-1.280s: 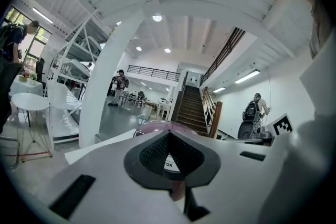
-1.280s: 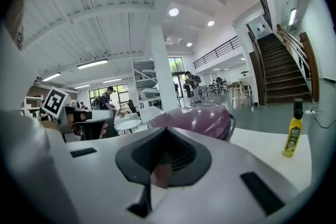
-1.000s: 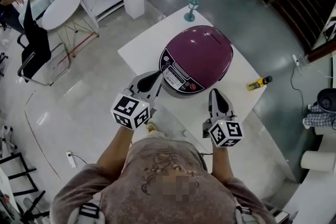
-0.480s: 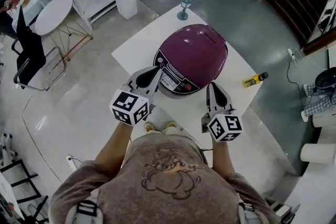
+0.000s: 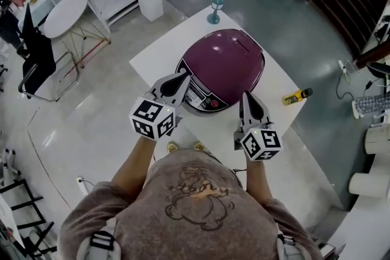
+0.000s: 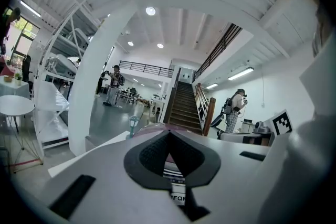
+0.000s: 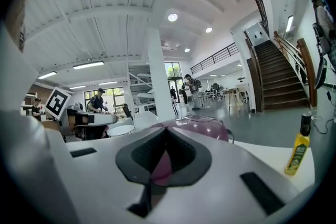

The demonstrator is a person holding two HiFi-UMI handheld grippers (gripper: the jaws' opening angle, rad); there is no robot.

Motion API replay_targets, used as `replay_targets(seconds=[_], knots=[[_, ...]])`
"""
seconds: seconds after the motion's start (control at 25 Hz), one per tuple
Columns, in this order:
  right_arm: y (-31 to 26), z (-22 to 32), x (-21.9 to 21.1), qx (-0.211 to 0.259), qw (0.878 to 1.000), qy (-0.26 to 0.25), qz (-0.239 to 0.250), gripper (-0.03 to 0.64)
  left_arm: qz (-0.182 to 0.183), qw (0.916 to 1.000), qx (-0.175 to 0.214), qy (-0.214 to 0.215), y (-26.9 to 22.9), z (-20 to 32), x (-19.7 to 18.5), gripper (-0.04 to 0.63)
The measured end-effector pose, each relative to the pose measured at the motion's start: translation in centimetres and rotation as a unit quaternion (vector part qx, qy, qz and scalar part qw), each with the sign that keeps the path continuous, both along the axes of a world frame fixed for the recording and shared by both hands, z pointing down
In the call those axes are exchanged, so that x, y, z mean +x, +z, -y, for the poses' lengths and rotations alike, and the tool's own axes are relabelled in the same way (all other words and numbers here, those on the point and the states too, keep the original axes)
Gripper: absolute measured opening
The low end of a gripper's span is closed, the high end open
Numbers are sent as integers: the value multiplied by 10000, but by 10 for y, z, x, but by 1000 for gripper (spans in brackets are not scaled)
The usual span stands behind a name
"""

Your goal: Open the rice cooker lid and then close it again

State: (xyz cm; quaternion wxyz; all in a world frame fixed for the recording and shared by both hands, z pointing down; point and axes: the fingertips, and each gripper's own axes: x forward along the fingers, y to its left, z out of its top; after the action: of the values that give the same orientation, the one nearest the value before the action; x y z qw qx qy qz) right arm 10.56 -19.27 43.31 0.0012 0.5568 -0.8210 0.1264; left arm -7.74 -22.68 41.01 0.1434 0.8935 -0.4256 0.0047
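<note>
The purple rice cooker is sitting near the middle of the white tabletop with its lid lying fully down. The opening step is not yet done, and this is looking like the approach to it.

The left claw is pointing at the cooker's front left, its tip right at the edge of the control panel. Whether it is touching the housing I cannot tell. In the left gripper view its jaws are meeting at the tips, clenched on nothing, with the panel's print showing just beyond them.

The right claw is hovering just in front of the cooker's right front, apart from it, with its jaws likewise pressed together and empty. The right gripper view is showing the purple dome just past the tips.

A yellow bottle is sitting well off to the right, and a small teal goblet is standing at the far corner.

In my judgement the next move is calling for one closed claw tip to press the lid's release, probably somewhere along the lid's front edge above the panel. The catch itself is too small to make out here. The other claw is looking well placed to steady the body, so the cooker is not sliding on the smooth tabletop when pushed
</note>
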Motion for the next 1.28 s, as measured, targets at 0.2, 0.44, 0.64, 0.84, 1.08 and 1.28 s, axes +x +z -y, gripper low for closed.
replay_targets(seconds=[0.2,0.44,0.64,0.84,1.08,1.28], knots=[[5,7,1,-32,9999,-65,70,3,190,9996,-169,158,11,7,14,18],[11,12,1,-78,9998,-94,134,3,454,9981,-360,187,28,13,20,18],[16,11,1,-127,9998,-93,143,3,599,9961,-556,336,38,13,27,18],[21,12,0,-183,9997,-112,142,3,957,9921,-670,464,49,14,34,18],[22,10,0,-196,9996,-145,144,3,1141,9891,-757,550,55,15,39,18],[24,10,0,-203,9996,-169,140,3,1190,9876,-846,574,62,12,43,18]])
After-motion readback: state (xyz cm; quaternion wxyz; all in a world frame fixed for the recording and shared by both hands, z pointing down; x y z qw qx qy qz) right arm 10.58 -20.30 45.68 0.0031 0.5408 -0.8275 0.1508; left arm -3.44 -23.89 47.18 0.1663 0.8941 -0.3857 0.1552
